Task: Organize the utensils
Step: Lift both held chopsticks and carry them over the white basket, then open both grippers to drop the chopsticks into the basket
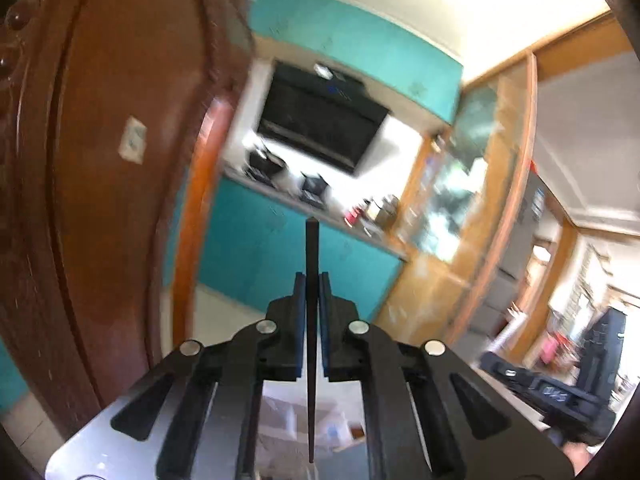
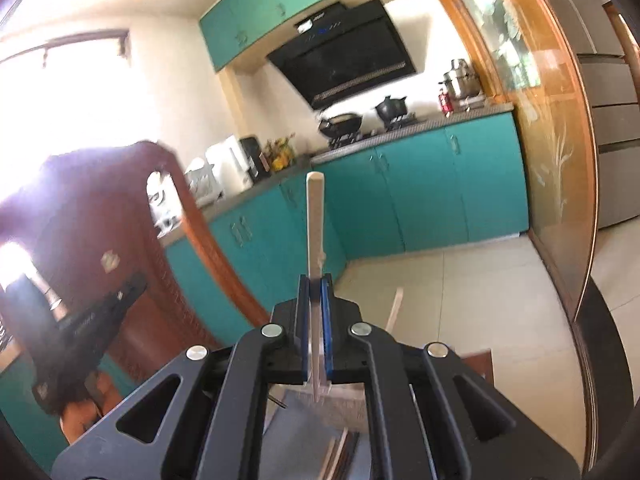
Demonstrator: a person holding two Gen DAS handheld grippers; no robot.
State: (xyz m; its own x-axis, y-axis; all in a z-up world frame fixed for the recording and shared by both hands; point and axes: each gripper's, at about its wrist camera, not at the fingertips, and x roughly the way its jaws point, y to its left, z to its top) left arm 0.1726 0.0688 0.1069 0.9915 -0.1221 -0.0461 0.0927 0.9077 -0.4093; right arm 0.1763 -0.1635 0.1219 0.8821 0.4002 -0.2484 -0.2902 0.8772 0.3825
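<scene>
My left gripper (image 1: 311,280) is shut on a thin black chopstick (image 1: 311,248) that stands upright between the pads, its end rising above the fingertips and its point reaching down below them. My right gripper (image 2: 315,280) is shut on a pale wooden chopstick (image 2: 315,216), also upright, its top well above the fingertips. Both grippers are raised and face the kitchen. Below the right gripper lie several more sticks (image 2: 340,452) on a grey surface. The other gripper shows at the left of the right wrist view (image 2: 80,336).
A carved brown wooden chair back (image 1: 112,160) fills the left of the left wrist view and shows in the right wrist view (image 2: 132,216). Teal cabinets (image 2: 432,184), a counter with pots and a black range hood (image 2: 344,64) stand behind. Tiled floor (image 2: 460,300) lies ahead.
</scene>
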